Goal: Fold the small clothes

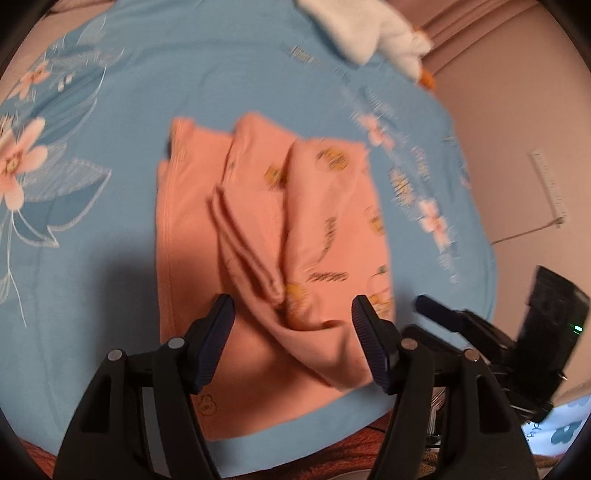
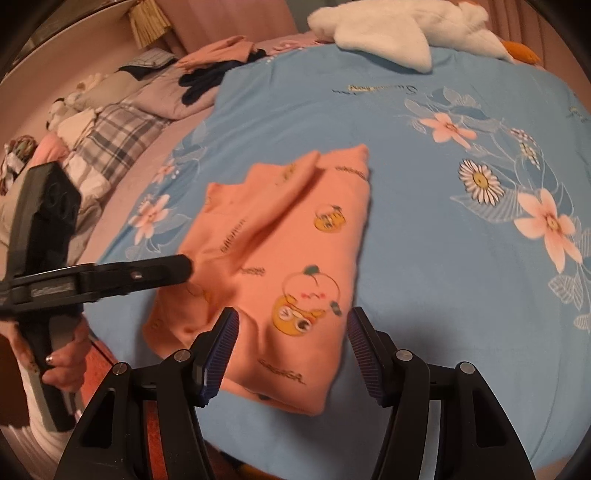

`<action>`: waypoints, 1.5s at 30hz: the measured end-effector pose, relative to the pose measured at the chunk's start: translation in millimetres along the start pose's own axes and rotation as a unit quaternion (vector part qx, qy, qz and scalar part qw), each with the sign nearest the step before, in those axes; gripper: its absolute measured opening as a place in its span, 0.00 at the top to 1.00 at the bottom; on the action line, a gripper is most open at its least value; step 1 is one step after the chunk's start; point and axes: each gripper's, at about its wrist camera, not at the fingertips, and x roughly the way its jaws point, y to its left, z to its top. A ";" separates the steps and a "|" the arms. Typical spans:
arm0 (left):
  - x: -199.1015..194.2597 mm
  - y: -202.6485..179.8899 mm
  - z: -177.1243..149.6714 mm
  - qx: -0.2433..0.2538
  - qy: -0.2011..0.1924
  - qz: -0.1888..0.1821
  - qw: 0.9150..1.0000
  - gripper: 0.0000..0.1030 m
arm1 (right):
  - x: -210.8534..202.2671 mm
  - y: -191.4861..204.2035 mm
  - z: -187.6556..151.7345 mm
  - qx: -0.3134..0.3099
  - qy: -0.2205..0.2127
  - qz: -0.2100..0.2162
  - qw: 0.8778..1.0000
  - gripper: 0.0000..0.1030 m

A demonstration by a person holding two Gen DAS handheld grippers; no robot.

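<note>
A small salmon-pink garment point(image 1: 266, 229) with yellow cartoon prints lies folded on a blue flowered sheet point(image 1: 177, 74). Its sleeves are laid over the body. My left gripper point(image 1: 293, 314) hangs above the garment's near edge, jaws apart, no cloth pinched between them. In the right wrist view the same garment point(image 2: 280, 254) lies flat, and my right gripper point(image 2: 293, 325) stands open above its near right corner, holding nothing. The left gripper point(image 2: 162, 271) shows at the left of that view, held by a hand point(image 2: 62, 354). The right gripper point(image 1: 443, 317) appears at the lower right of the left wrist view.
A white plush toy point(image 2: 388, 26) with an orange part lies at the sheet's far edge. Piled clothes and plaid bedding point(image 2: 110, 133) sit at the far left. A pink wall point(image 1: 517, 129) lies to the right in the left wrist view.
</note>
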 end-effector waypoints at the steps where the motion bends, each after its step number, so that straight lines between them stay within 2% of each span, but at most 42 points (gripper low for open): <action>1: 3.3 2.0 -0.6 -0.005 0.003 0.002 1.000 0.41 | -0.3 -1.4 -1.2 0.003 0.001 0.000 1.000 0.41; 2: 4.9 4.6 -2.0 -0.010 0.001 0.005 1.000 0.57 | -0.3 -3.0 -2.5 0.007 0.001 0.002 1.000 0.41; 4: 6.0 10.3 -4.8 -0.016 0.001 0.010 1.000 0.82 | -0.8 -6.8 -5.1 0.013 0.004 0.005 1.000 0.41; 7: -0.8 18.7 -11.9 -0.024 -0.005 0.007 1.000 0.87 | 0.7 -9.6 -6.9 0.018 0.009 0.001 1.000 0.41; 13: -14.0 26.1 -30.5 -0.016 -0.017 0.034 0.999 0.86 | 2.7 -10.9 -9.4 0.023 0.013 0.005 1.000 0.41; 18: -17.7 23.1 -29.8 -0.002 -0.020 0.027 0.999 0.80 | 7.1 -11.5 -12.3 0.028 0.020 -0.002 0.999 0.41; 19: -19.6 19.2 -25.2 0.008 -0.025 0.028 0.999 0.73 | 6.8 -11.5 -12.8 0.028 0.020 -0.003 0.999 0.41; 20: -20.5 16.7 -21.7 0.015 -0.030 0.030 0.999 0.58 | 6.1 -11.7 -12.9 0.028 0.019 -0.004 0.999 0.41; 21: -21.9 13.3 -16.6 0.024 -0.039 0.032 0.998 0.49 | 5.3 -12.2 -13.0 0.029 0.018 -0.006 0.999 0.41; 22: -22.2 9.2 -10.9 0.031 -0.048 0.029 0.998 0.35 | 3.9 -13.1 -12.9 0.031 0.016 -0.007 0.999 0.41; 23: -19.7 4.8 -3.1 0.040 -0.055 0.013 0.998 0.31 | 2.9 -13.7 -12.9 0.033 0.014 -0.008 0.999 0.41; 25: -8.6 0.3 9.4 0.048 -0.044 -0.003 0.998 0.31 | 1.4 -15.8 -12.9 0.037 0.011 -0.010 0.999 0.41; 26: -0.9 -0.1 14.4 0.049 -0.036 0.000 0.998 0.31 | 1.0 -16.8 -13.0 0.039 0.010 -0.011 0.999 0.41; 31: 31.6 -4.9 38.2 0.070 -0.031 0.064 0.995 0.32 | -0.7 -19.2 -13.8 0.045 0.007 -0.018 0.999 0.41; 35: 38.2 6.4 47.9 0.051 -0.041 0.103 0.993 0.31 | -1.6 -21.8 -12.8 0.050 0.004 -0.021 0.999 0.41; 38: 35.8 17.8 53.9 0.025 -0.042 0.074 0.996 0.34 | -1.1 -22.1 -12.2 0.048 0.004 -0.029 0.998 0.41; 45: 26.7 42.4 61.1 -0.058 -0.032 0.000 0.998 0.56 | 0.7 -23.0 -11.8 0.053 0.005 -0.028 0.998 0.41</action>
